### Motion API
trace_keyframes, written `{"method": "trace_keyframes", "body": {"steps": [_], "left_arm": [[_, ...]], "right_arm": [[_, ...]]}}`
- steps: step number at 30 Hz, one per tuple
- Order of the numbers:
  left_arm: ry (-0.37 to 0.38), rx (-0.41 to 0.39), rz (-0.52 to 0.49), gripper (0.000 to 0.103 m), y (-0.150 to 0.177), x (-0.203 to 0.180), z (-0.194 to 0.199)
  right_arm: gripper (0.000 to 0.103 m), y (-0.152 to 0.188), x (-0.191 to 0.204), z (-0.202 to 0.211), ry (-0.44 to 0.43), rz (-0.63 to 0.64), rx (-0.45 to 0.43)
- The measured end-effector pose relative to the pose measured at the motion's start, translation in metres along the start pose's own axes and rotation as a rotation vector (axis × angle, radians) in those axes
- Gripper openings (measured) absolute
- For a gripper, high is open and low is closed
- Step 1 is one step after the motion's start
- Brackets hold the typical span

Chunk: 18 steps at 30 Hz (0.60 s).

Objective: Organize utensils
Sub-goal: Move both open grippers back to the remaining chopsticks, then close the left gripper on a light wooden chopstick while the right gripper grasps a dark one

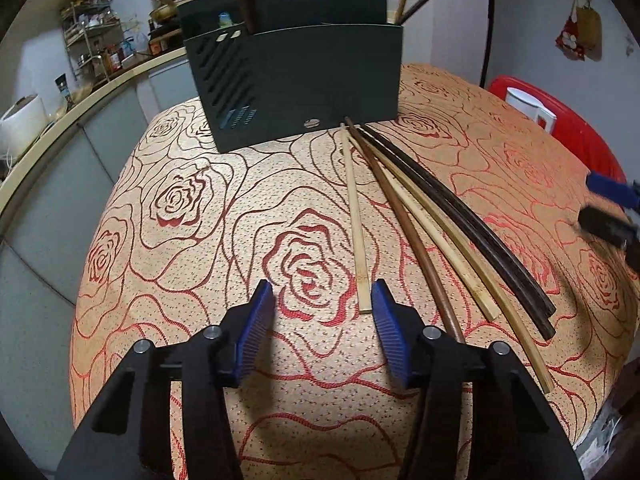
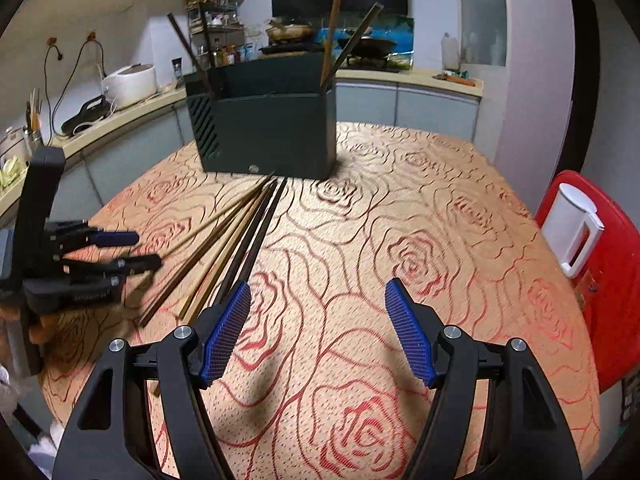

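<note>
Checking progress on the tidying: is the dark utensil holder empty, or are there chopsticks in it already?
Not empty. The holder stands upright with several chopsticks sticking out of its top at both ends.

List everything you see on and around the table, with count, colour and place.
holder: one, dark green, far end of table, chopsticks standing in it
loose chopsticks: six, two dark, one brown, three pale bamboo, fanned on cloth before the holder
tablecloth: one, tan with red roses, covering table
jug: one, white, on red stool
stool: one, red, right of table
rice cooker: one, white, counter at left
left gripper: open, blue pads, beside nearest pale chopstick
right gripper: open, blue pads, over bare cloth
</note>
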<state>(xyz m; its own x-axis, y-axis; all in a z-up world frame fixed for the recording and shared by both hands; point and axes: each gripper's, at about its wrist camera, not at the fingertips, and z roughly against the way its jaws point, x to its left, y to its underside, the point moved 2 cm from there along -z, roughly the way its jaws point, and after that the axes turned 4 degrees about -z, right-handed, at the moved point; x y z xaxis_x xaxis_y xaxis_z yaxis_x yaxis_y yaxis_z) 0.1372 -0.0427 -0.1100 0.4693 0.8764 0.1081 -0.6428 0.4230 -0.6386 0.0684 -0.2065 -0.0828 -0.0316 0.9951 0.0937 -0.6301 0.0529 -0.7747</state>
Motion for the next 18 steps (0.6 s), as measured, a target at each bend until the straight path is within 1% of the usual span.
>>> {"method": "trace_keyframes", "body": {"steps": [5, 7, 10, 15, 18], "left_arm": [[0.02, 0.008, 0.057, 0.048, 0.001, 0.012, -0.002], [0.02, 0.007, 0.057, 0.048, 0.002, 0.012, -0.002], [0.017, 0.007, 0.051, 0.048, 0.003, 0.011, -0.001], [0.019, 0.004, 0.052, 0.048, 0.004, 0.01, 0.001], [0.021, 0.001, 0.045, 0.047, 0.005, 0.008, 0.002]], "right_arm": [[0.06, 0.013, 0.008, -0.007, -0.042, 0.016, 0.055], [0.056, 0.017, 0.014, -0.01, -0.061, 0.025, 0.072], [0.055, 0.02, 0.022, -0.011, -0.092, 0.036, 0.084], [0.05, 0.024, 0.031, -0.015, -0.105, 0.065, 0.105], [0.05, 0.028, 0.034, -0.019, -0.107, 0.072, 0.122]]}}
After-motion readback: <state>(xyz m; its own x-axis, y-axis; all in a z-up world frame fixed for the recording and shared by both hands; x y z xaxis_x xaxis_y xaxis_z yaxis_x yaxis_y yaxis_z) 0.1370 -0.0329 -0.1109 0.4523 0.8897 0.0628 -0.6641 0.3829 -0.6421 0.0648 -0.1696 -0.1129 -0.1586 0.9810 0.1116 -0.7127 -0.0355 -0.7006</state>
